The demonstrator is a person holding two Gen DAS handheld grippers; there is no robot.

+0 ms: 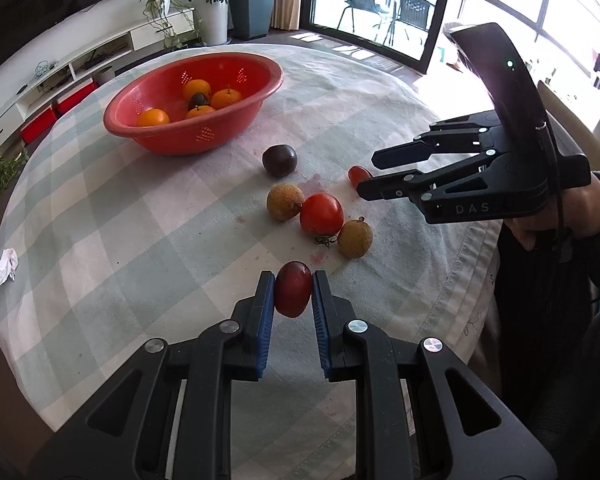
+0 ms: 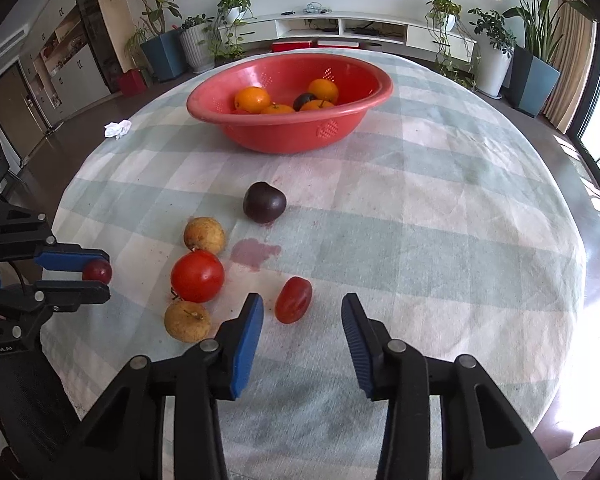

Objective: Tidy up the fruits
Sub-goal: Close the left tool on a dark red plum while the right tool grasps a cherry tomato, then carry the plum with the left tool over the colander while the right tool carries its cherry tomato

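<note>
Two claws: left claw (image 1: 293, 294) grips a red grape (image 1: 293, 289) (upright), right claw (image 2: 302, 320) gapes wide.

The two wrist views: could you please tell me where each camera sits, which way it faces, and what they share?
Left wrist: behind the left claw, shut on a red grape, facing across the table to the red basin; the right claw and its hand show.
Right wrist: behind the open right claw, over a small tomato, facing the TV wall; the left claw shows.
Shared: basin, dark plum, large tomato.
</note>
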